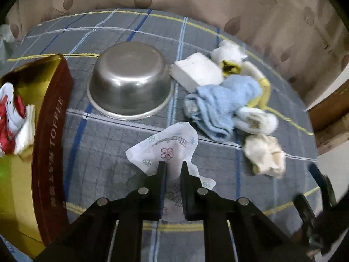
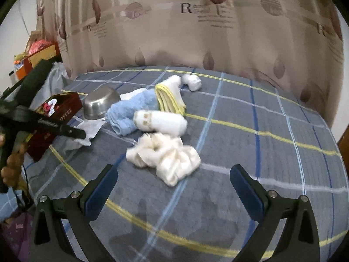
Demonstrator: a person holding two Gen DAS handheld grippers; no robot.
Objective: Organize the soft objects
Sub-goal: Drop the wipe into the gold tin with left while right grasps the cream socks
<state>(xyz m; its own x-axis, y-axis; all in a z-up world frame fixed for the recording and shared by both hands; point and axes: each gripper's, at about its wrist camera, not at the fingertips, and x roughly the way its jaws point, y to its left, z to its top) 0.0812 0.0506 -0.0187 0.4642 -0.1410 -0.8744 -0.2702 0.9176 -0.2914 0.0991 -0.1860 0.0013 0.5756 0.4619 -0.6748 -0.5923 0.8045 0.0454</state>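
My left gripper (image 1: 173, 166) is shut on a white printed tissue (image 1: 168, 146) and holds it over the plaid cloth; it also shows in the right wrist view (image 2: 72, 132) with the tissue (image 2: 89, 128). My right gripper (image 2: 173, 172) is open and empty just in front of a crumpled cream cloth (image 2: 168, 156), also seen in the left wrist view (image 1: 265, 156). A blue towel (image 1: 220, 107), a white rolled sock (image 1: 255, 120), a white sponge block (image 1: 196, 69) and a yellow-edged cloth (image 2: 170, 97) lie in a pile.
A red and gold toffee box (image 1: 50, 135) at the left holds a red and white cloth (image 1: 13, 118). An upturned steel bowl (image 1: 129, 80) sits beside it. A beige curtain (image 2: 196, 32) hangs behind the bed. A wooden edge (image 1: 331, 100) is at the right.
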